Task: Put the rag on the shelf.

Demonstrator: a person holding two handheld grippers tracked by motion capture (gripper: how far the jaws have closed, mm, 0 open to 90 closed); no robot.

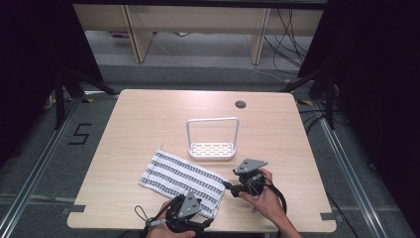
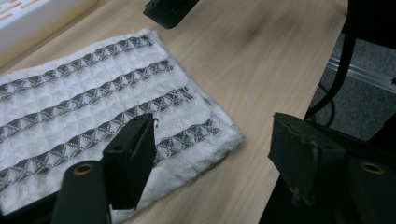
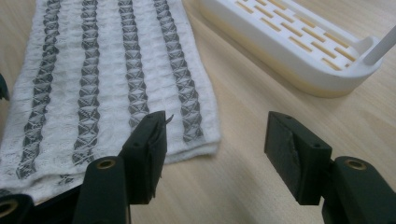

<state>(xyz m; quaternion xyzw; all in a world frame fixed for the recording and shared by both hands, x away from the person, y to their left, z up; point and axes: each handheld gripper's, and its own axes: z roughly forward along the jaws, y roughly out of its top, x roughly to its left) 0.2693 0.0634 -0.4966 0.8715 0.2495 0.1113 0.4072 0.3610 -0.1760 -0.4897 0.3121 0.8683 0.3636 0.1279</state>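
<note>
Light wooden bench (image 1: 148,119) with rounded corners and a dark round cable hole (image 1: 240,104), on grey carpet floor (image 1: 44,163); pale desk legs (image 1: 136,34) and loose black cables (image 1: 289,34) behind. Near the middle, a white plastic slotted rack with a tall wire loop handle (image 1: 212,139). Just beside it, toward the near edge, a folded white waffle cloth with dark stripes (image 1: 181,178), lying flat. Left gripper (image 2: 210,158) over the cloth's near corner, jaws spread, holding nothing. Right gripper (image 3: 215,154) at the cloth's right edge, jaws spread too, empty.
</note>
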